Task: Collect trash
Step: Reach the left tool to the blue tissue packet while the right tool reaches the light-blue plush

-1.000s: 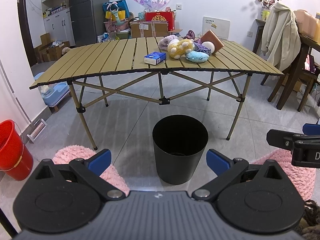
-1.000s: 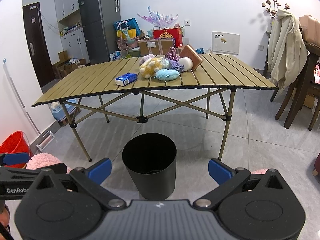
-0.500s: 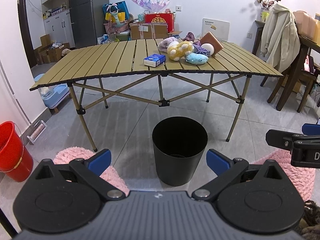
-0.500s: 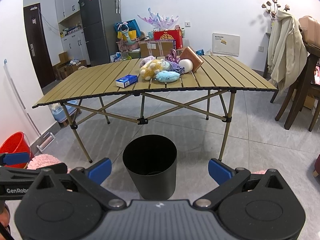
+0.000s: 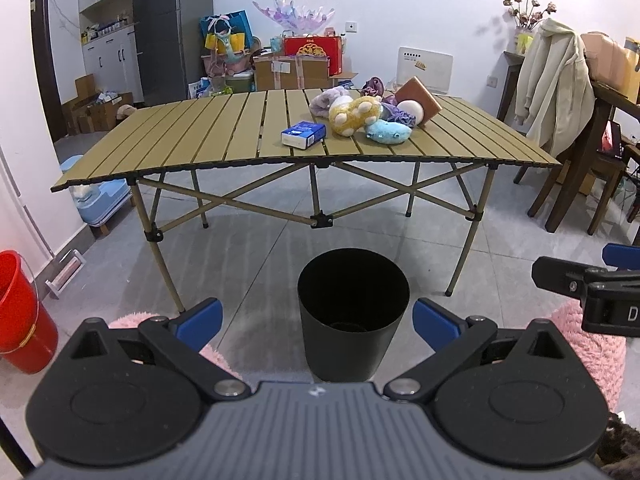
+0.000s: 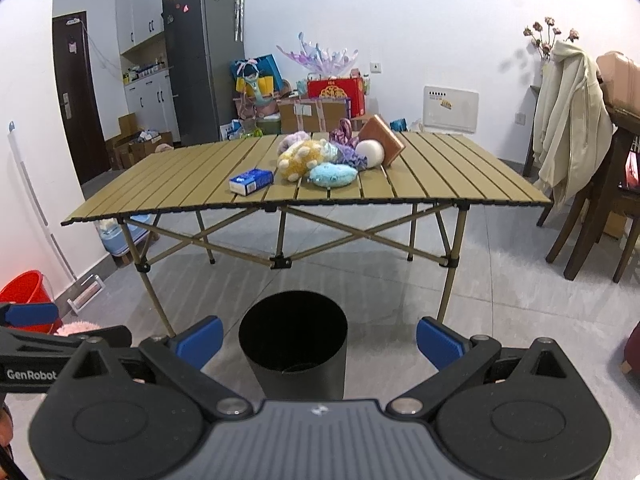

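At the lower left of my right wrist view I read "GenRobot" in white on the black body of the left gripper [image 6: 28, 316]. At the right edge of my left wrist view a lone white "D" showed on the right gripper [image 5: 624, 254]. Print on the blue box [image 6: 251, 181] on the table and the red box [image 6: 336, 96] stayed too small to read

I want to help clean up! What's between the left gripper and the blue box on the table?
In the left wrist view, the black trash bin stands on the floor between the open left gripper and the blue box.
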A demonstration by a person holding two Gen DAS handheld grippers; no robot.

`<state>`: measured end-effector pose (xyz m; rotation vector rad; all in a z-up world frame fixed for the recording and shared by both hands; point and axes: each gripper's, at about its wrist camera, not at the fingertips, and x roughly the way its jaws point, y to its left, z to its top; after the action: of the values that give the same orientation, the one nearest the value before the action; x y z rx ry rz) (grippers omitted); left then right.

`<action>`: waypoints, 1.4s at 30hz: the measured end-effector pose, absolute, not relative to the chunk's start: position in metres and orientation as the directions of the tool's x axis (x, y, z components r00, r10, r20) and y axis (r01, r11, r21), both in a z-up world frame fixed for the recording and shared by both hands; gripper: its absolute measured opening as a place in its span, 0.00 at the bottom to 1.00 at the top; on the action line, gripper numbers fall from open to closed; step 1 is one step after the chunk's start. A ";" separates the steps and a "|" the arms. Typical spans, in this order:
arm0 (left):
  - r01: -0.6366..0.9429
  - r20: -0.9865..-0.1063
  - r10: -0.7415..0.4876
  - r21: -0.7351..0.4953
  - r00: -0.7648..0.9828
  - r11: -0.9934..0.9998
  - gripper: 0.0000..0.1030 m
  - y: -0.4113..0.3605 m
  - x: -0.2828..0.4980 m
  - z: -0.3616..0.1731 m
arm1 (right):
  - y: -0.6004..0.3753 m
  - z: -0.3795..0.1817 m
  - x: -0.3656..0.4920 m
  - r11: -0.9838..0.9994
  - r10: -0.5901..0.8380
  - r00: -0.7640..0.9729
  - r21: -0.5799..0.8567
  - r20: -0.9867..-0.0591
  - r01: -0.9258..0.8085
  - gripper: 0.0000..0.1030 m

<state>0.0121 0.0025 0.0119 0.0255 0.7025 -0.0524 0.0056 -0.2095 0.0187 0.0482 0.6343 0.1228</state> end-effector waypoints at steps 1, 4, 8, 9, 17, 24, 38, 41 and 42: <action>0.061 -0.645 -0.044 0.005 0.763 0.998 1.00 0.002 0.014 0.012 | -0.210 0.019 0.007 0.992 0.128 0.801 0.082 -0.584 -0.099 1.00; 0.066 -0.637 -0.051 0.000 0.770 0.998 1.00 0.002 0.019 0.012 | -0.211 0.019 0.014 0.992 0.128 0.806 0.087 -0.577 -0.095 1.00; 0.062 -0.627 -0.055 -0.011 0.777 0.998 1.00 0.004 0.029 0.013 | -0.212 0.018 0.024 0.990 0.141 0.809 0.106 -0.571 -0.097 1.00; 0.059 -0.625 -0.056 -0.015 0.779 0.998 1.00 0.004 0.033 0.014 | -0.213 0.018 0.025 0.989 0.142 0.809 0.109 -0.570 -0.097 1.00; 0.051 -0.610 -0.061 -0.035 0.790 0.998 1.00 0.006 0.066 0.015 | -0.217 0.015 0.057 0.985 0.152 0.818 0.150 -0.555 -0.082 1.00; 0.037 -0.593 -0.054 -0.040 0.803 0.999 1.00 0.008 0.095 0.014 | -0.223 0.012 0.092 0.980 0.158 0.827 0.189 -0.539 -0.064 1.00; 0.015 -0.582 -0.056 -0.076 0.812 0.997 1.00 0.013 0.169 0.008 | -0.228 -0.002 0.171 0.972 0.144 0.850 0.234 -0.506 -0.025 1.00; -0.001 -0.583 -0.051 -0.088 0.811 0.996 1.00 0.014 0.187 0.005 | -0.229 -0.009 0.190 0.969 0.150 0.851 0.247 -0.502 -0.026 1.00; -0.005 -0.583 -0.049 -0.090 0.811 0.996 1.00 0.014 0.192 0.004 | -0.228 -0.011 0.195 0.969 0.150 0.852 0.247 -0.502 -0.024 1.00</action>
<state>0.1923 0.0140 0.0039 -0.0883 0.6251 -0.0235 0.1946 -0.2283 -0.0107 0.2370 0.5444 0.0925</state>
